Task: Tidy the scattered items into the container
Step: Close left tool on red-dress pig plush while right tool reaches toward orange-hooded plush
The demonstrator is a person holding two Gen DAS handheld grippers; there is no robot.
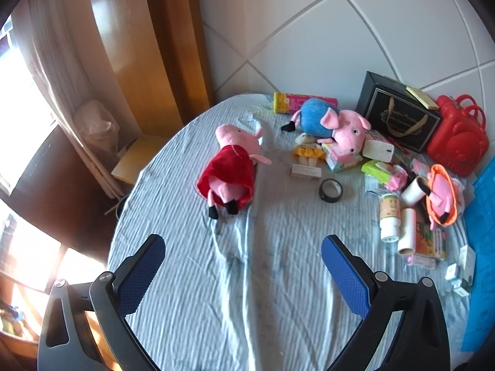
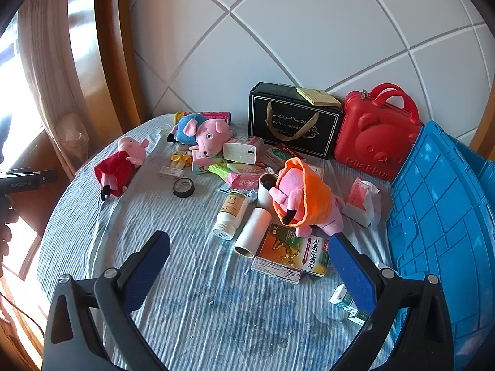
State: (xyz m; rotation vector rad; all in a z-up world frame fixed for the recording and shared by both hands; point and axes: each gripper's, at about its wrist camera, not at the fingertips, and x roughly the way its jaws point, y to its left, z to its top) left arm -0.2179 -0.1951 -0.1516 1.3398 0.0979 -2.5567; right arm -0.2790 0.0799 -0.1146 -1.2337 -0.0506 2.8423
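Both grippers sit lowest in their frames, nearest the lens: left gripper (image 1: 243, 259) with jaws spread wide and nothing between them, over bare striped cloth (image 1: 216, 293); right gripper (image 2: 249, 261) likewise spread and empty. Left to right in the right wrist view: red-dress pig (image 2: 119, 165) alone at centre left; tape roll (image 2: 183, 187); blue-shirt pig (image 2: 201, 133) on the pile behind; white bottle (image 2: 230, 211); cardboard tube (image 2: 252, 233); medicine box (image 2: 290, 255) lower centre, just beyond the right jaw tips; orange-dress pig (image 2: 301, 199) lying across that box; black box (image 2: 294, 120) and red case (image 2: 376, 133) against the wall; blue crate (image 2: 445, 216) at the right edge, which I judge to be the container. Nothing visible inside it from here; items all lie on the cloth. Risks: the plush overlaps the medicine box, so grabbing either may drag the other; the tube and bottle lie on their sides and could roll off when nudged; loose cloth may bunch under a low pass; small cartons (image 2: 345, 303) beside the right finger could be knocked. Legible writing: "Coffee Cup And S…" on the black box; "Rilakkum…" embossed on the red case; Chinese characters on the medicine box, partly legible.
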